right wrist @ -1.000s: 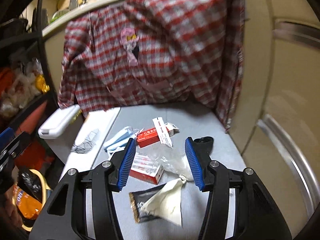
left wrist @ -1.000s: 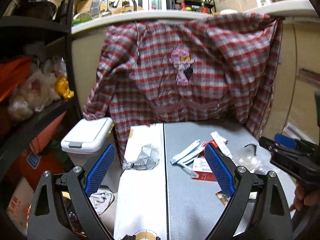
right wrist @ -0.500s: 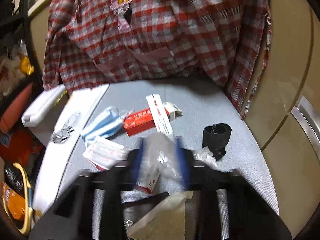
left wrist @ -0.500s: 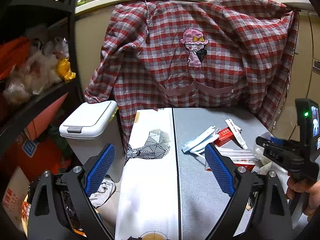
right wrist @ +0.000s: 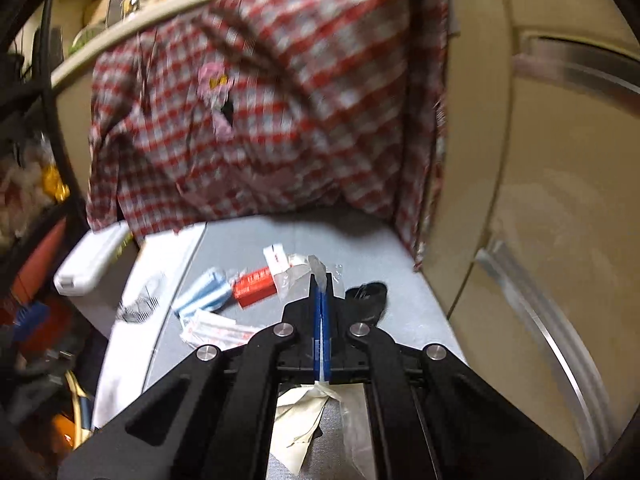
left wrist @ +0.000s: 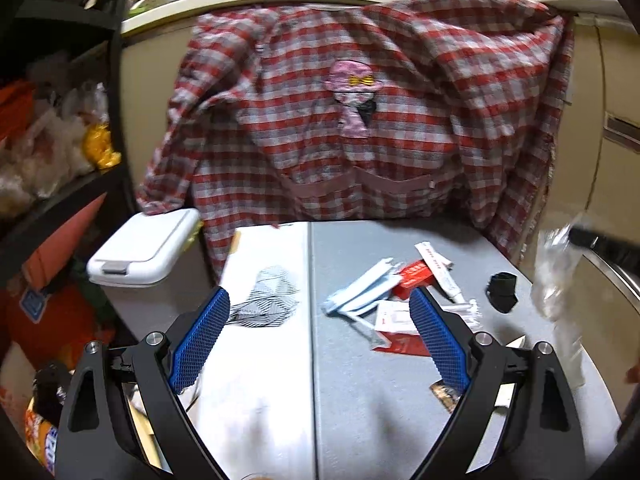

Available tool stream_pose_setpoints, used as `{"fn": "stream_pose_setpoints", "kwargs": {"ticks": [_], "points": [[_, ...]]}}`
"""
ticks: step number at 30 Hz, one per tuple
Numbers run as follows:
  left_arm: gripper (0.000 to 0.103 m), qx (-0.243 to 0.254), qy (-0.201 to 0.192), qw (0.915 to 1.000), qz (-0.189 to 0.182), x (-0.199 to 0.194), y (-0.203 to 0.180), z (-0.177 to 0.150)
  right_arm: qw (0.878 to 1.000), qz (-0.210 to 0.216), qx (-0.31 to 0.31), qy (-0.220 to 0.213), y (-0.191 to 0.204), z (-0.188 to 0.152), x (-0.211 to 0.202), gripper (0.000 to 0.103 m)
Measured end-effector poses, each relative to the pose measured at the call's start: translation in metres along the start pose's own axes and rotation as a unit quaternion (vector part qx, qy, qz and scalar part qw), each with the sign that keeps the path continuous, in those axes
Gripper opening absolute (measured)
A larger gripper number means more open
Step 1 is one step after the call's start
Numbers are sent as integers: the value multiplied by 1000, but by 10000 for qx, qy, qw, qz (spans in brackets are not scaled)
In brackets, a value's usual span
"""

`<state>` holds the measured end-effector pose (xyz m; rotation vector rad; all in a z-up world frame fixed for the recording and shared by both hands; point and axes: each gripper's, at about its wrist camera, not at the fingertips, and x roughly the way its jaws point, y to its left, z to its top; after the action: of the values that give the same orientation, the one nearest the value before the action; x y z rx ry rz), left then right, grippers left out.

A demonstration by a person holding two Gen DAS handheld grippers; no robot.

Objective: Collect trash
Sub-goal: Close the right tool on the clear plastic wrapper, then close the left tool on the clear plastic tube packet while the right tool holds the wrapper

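Observation:
Trash lies on the grey table [left wrist: 360, 400]: blue face masks [left wrist: 360, 292], a red box [left wrist: 414, 276], a white tube [left wrist: 436, 264], a white-and-red packet [left wrist: 394, 320] and a black band [left wrist: 502, 290]. My right gripper [right wrist: 322, 280] is shut on a clear plastic wrapper [right wrist: 296, 276], held above the table. In the left wrist view that wrapper [left wrist: 556, 272] hangs at the right edge. My left gripper [left wrist: 318, 304] is open over the table's near side, with nothing between its fingers. A white lidded bin [left wrist: 148, 252] stands left of the table.
A red plaid shirt [left wrist: 360, 128] hangs over the counter behind the table. A striped cloth [left wrist: 268, 296] lies on the white table half. Crumpled paper [right wrist: 304, 412] and a brown wrapper [left wrist: 444, 392] sit near the front edge. Cluttered shelves [left wrist: 60, 152] stand at left, cabinet doors [right wrist: 540, 200] at right.
My right gripper closed on the clear plastic wrapper and lifted it off the table. The left gripper moved a little forward and down, still open.

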<state>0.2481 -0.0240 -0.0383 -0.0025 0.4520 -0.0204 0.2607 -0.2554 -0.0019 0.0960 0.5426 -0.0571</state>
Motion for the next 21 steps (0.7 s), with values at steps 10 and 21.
{"fn": "stream_pose_setpoints", "kwargs": {"ticks": [10,21], "points": [[88,-7,384,9981,-489,69,-51,-7,9998,91,-6,184,-7,-2,6,1],[88,-232,1214,9904,-627,115,-58,-40,9994,246,-65,241,-4,-3,15,1]]}}
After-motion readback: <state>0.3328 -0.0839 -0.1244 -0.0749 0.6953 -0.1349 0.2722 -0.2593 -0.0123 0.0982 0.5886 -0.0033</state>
